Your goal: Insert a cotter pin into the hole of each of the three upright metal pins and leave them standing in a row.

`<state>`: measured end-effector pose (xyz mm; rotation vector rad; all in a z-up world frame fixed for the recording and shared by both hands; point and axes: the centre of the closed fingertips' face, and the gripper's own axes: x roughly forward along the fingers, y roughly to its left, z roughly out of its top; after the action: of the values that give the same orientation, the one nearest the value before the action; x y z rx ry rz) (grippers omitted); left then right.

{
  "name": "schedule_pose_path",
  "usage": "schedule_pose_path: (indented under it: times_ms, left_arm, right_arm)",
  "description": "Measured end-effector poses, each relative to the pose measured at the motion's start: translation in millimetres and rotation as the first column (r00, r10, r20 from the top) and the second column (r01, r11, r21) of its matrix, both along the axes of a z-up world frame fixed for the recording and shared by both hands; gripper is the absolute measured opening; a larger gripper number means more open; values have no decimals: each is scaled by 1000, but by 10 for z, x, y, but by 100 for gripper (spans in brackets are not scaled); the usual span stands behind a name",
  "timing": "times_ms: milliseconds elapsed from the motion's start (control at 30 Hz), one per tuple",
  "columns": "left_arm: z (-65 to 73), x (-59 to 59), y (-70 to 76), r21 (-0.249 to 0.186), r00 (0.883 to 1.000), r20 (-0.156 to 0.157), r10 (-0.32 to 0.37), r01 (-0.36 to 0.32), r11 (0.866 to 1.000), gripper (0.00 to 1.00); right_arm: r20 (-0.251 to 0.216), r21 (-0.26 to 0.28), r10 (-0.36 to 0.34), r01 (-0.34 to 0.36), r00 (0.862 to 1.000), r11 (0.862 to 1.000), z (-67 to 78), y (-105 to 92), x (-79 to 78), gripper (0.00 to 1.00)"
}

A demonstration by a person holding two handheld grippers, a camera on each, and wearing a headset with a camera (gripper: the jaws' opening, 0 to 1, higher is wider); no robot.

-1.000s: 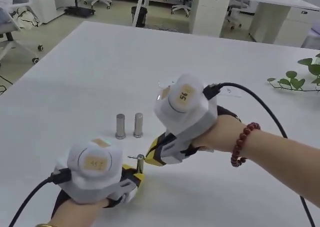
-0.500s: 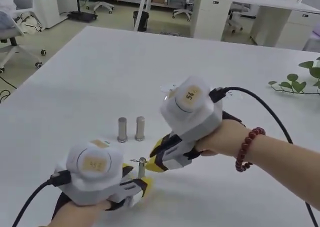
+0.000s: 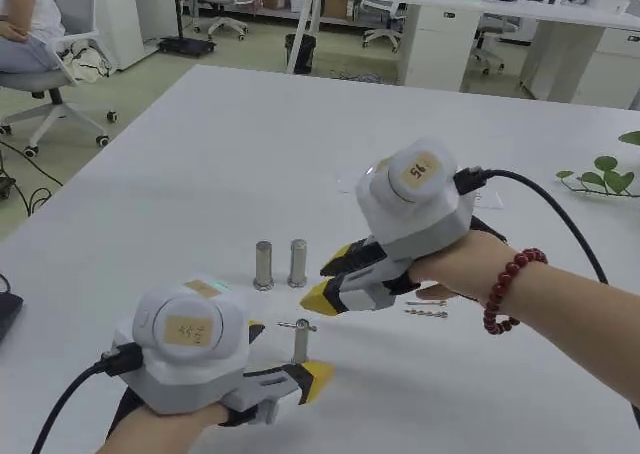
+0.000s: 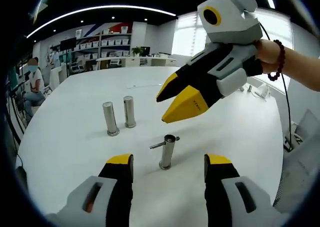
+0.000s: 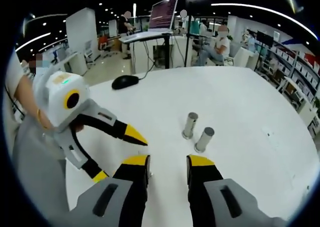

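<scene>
Metal pins (image 3: 264, 265): three upright, one with cotter pin (image 4: 157, 145); left gripper (image 4: 168, 162), right gripper (image 5: 168, 162) fingers apart.

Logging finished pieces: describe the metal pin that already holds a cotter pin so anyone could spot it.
On the white table, look just ahead of the open left tongs, nearer the person than the two pins standing together. This lone upright pin has a cotter pin sticking sideways from its top; the other two are bare.

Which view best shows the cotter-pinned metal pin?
Left gripper view: the pinned metal pin stands large between the open jaws of the left tool. Head view shows it smaller, from above; right gripper view faces the other two pins.
</scene>
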<state>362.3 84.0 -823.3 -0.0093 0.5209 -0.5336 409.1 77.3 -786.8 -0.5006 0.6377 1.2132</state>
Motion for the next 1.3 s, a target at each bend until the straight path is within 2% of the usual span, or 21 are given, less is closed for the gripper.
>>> schedule_pose_path:
  times_ms: [200, 367, 533, 633, 733, 867, 1300]
  left_arm:
    - [116, -46, -5, -25, 1000, 25, 0, 1, 1000, 65]
    - [226, -93, -13, -48, 999, 43, -2, 4, 999, 70]
    - [312, -119, -15, -74, 998, 60, 0, 5, 997, 74]
    - [352, -137, -26, -79, 998, 66, -6, 11, 997, 76]
    - [386, -151, -30, -84, 998, 70, -7, 13, 996, 77]
    - [428, -169, -43, -93, 997, 75, -7, 14, 996, 80]
    - [530, -232, -5, -71, 995, 97, -11, 18, 997, 80]
  right_arm:
    - [-5, 55, -47, 47, 999, 997, -6, 36, 119, 33]
    - [-11, 125, -95, 95, 995, 988, -1, 96, 262, 33]
    - [6, 134, -114, 113, 993, 985, -41, 137, 345, 33]
    - [17, 146, -130, 126, 991, 981, -80, 174, 430, 33]
    - [26, 159, -139, 133, 990, 978, -83, 181, 467, 33]
    - [40, 157, -141, 133, 989, 979, -159, 210, 517, 31]
    - [18, 232, -201, 191, 979, 954, -302, 298, 699, 26]
